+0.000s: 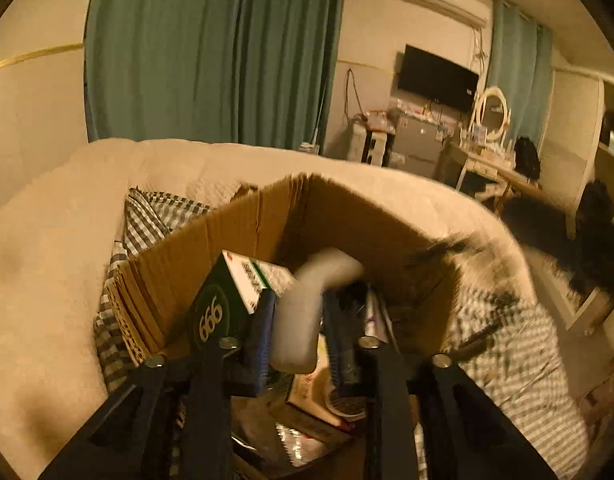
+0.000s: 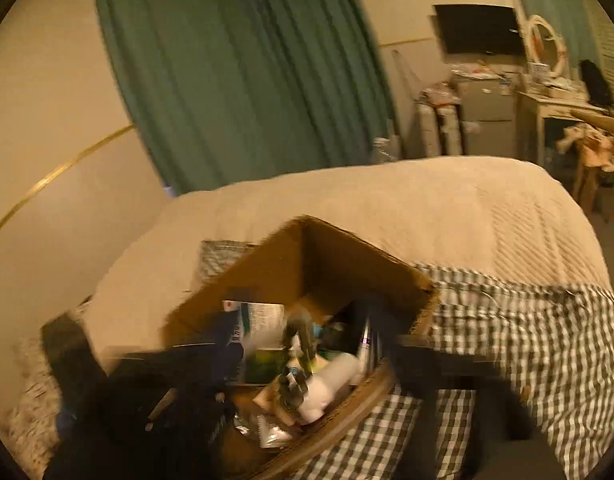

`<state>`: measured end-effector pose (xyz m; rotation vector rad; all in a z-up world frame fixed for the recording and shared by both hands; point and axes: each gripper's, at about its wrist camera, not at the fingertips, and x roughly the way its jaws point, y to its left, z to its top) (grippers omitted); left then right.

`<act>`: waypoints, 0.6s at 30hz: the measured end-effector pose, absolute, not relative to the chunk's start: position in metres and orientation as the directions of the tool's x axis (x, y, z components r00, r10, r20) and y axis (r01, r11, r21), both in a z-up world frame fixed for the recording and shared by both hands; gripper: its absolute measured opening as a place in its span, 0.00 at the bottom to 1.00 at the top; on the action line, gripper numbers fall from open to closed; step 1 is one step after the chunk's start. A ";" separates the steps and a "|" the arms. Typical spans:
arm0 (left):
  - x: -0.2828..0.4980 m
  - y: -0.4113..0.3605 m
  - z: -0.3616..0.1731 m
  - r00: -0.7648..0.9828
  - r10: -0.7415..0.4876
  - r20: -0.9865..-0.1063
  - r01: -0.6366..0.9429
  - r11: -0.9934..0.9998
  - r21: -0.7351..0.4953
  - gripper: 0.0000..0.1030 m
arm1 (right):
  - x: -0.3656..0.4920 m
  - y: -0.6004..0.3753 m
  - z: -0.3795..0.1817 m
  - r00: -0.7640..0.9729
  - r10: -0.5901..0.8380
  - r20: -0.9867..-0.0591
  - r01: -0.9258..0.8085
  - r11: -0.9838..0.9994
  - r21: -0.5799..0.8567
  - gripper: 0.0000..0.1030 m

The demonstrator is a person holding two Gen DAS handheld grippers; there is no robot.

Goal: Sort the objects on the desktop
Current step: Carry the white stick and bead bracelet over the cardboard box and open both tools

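Observation:
An open cardboard box [image 1: 235, 232] stands on a checked cloth on the bed, filled with several items. My left gripper [image 1: 301, 340] hangs over the box, shut on a white curved tube-like object [image 1: 299, 312] held between its blue fingers [image 1: 263, 336]. Beside it in the box stands a dark green carton [image 1: 217, 312] with a white printed side. In the right wrist view the box [image 2: 267, 264] is blurred. My right gripper [image 2: 307, 348] is above its near corner, fingers wide apart. A dark braided item [image 2: 301, 340] and a white object [image 2: 331, 380] lie below.
The checked cloth [image 2: 507, 340] covers the near part of a beige bedspread [image 2: 427, 208]. Green curtains [image 1: 211, 48] hang behind the bed. A desk with a round mirror [image 1: 491, 112], a dark screen [image 1: 435, 76] and a small fridge stand at the far right.

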<state>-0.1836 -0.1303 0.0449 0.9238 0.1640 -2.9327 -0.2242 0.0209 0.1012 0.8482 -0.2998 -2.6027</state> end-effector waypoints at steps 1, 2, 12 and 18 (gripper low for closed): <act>-0.183 -0.127 0.038 -0.819 -0.033 -0.573 0.082 -0.995 -0.060 0.52 | -0.221 0.027 0.101 -0.761 -0.412 -0.501 0.280 -0.905 0.320 0.84; -0.180 -0.123 0.033 -0.824 -0.037 -0.566 0.074 -0.996 -0.042 0.68 | -0.219 0.032 0.101 -0.772 -0.400 -0.494 0.271 -0.910 0.313 0.84; -0.151 -0.092 0.047 -0.833 0.079 -0.548 -0.027 -0.994 -0.102 0.82 | -0.145 0.150 0.088 -0.880 -0.103 -0.464 0.012 -0.980 0.197 0.84; -0.129 -0.032 0.056 -0.817 0.182 -0.547 -0.161 -0.983 -0.087 0.82 | -0.086 0.195 0.074 -0.894 0.022 -0.448 -0.083 -0.990 0.117 0.86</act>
